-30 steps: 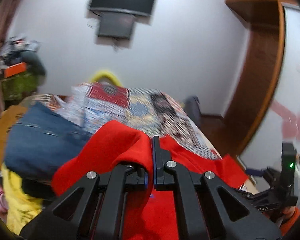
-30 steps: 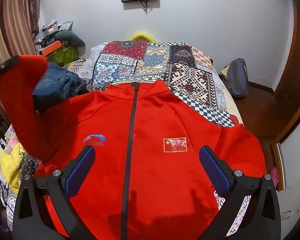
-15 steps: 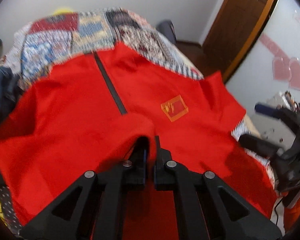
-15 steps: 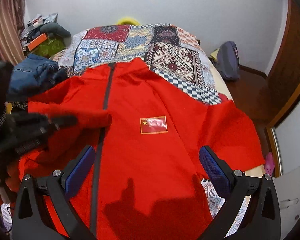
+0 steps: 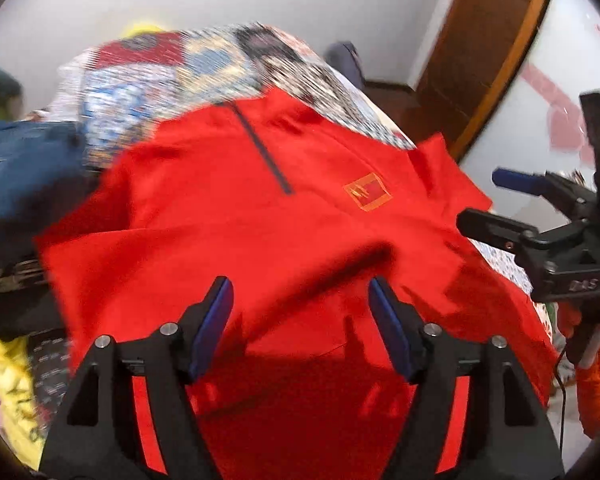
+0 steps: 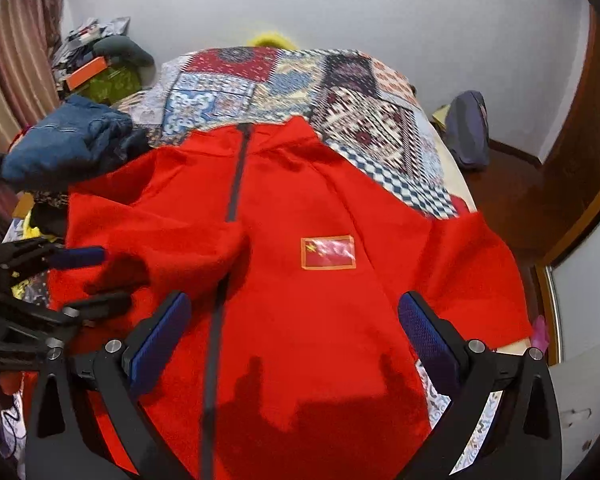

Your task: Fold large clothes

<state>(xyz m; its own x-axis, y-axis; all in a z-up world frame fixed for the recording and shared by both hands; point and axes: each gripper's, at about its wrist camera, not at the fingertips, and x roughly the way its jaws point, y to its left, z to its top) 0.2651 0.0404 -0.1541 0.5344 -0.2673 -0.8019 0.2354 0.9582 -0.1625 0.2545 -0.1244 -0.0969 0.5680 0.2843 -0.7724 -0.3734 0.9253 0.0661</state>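
A red zip jacket (image 6: pixel 324 320) with a flag patch (image 6: pixel 328 252) lies face up on the patchwork bedspread (image 6: pixel 292 80). Its left sleeve (image 6: pixel 156 236) is folded across the chest, covering the middle of the zip. It also shows in the left wrist view (image 5: pixel 236 232). My left gripper (image 5: pixel 302 316) is open and empty just above the folded sleeve; it also shows in the right wrist view (image 6: pixel 96 276). My right gripper (image 6: pixel 292 340) is open and empty over the jacket's lower front; it also shows in the left wrist view (image 5: pixel 496 200).
A pile of blue denim clothes (image 6: pixel 64 136) sits at the bed's left edge beside the jacket's shoulder. Yellow clothing (image 5: pixel 8 392) lies lower left. A grey bag (image 6: pixel 468 128) rests on the floor right of the bed, near a wooden door (image 5: pixel 492 40).
My left gripper carried the sleeve across the jacket's chest, then opened and let it go. The sleeve now lies folded over the front. My right gripper stayed open above the jacket.
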